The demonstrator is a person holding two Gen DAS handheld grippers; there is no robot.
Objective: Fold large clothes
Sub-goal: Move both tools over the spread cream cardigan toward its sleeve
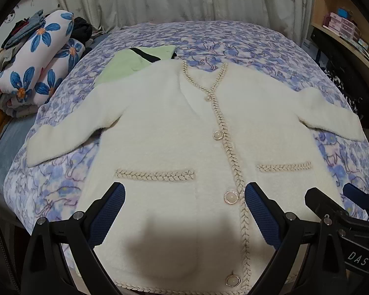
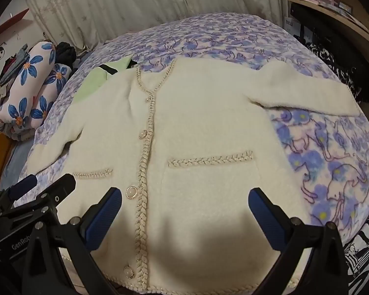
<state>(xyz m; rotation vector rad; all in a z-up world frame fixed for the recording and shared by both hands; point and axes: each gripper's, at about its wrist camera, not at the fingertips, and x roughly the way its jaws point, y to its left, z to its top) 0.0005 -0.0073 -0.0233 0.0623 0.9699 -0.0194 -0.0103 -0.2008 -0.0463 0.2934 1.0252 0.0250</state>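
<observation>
Cardigan [image 1: 174, 127] flat on bedspread [image 1: 246, 41], both grippers' fingers [image 1: 108, 211] spread wide, empty.

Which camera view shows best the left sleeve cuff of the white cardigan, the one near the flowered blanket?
The left wrist view: the whole left sleeve cuff lies unobstructed there. In the right wrist view the cuff is near the edge, partly behind the left gripper.

Both tools [image 1: 184, 191] [image 2: 185, 196] wide open, angled downward

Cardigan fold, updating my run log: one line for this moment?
cardigan: flat, buttoned, sleeves out | left tool: open, empty | right tool: open, empty | fold: not begun
</observation>
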